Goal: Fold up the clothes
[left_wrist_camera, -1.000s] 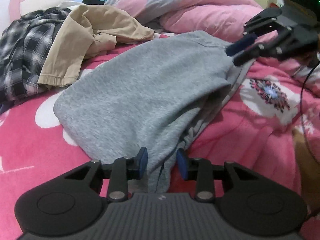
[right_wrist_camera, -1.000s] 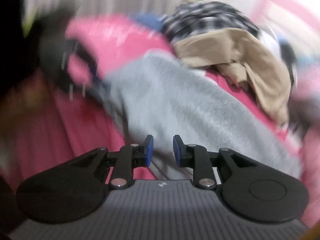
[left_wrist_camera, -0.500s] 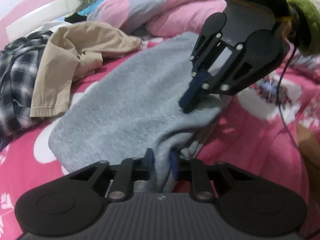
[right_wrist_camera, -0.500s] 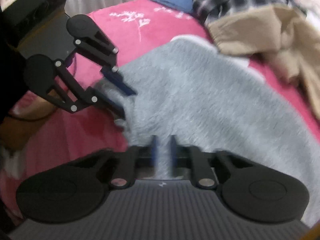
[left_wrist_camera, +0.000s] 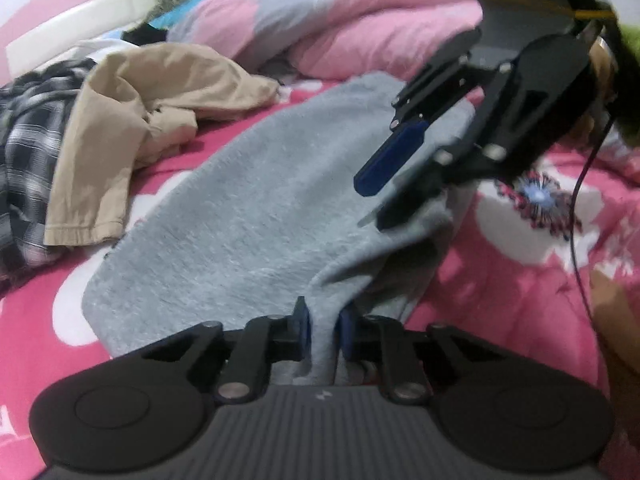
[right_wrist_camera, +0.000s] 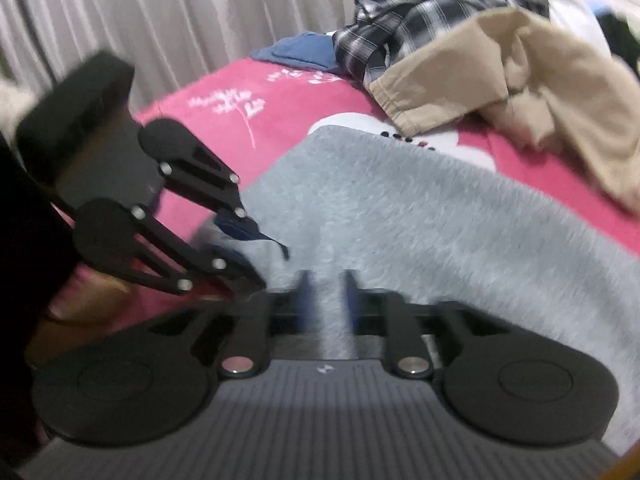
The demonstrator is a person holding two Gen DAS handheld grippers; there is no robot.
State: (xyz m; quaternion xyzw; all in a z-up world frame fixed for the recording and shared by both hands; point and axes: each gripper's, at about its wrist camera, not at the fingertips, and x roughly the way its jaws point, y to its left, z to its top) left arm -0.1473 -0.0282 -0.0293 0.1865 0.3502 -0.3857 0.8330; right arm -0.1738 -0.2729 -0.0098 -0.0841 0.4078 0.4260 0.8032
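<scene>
our left gripper (left_wrist_camera: 323,330) has now closed on the sweater (left_wrist_camera: 256,216) hem; right gripper (right_wrist_camera: 326,300) also pinches it; we judge lifting comes next.

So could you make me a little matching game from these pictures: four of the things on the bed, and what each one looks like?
Things:
1. sweater
2. shirt
3. trousers
4. sheet

Looks:
a. tan, crumpled
b. pink with white flowers
c. grey, pinched by both grippers
d. dark plaid, heaped

Pairs: 1-c, 2-d, 3-a, 4-b
</scene>
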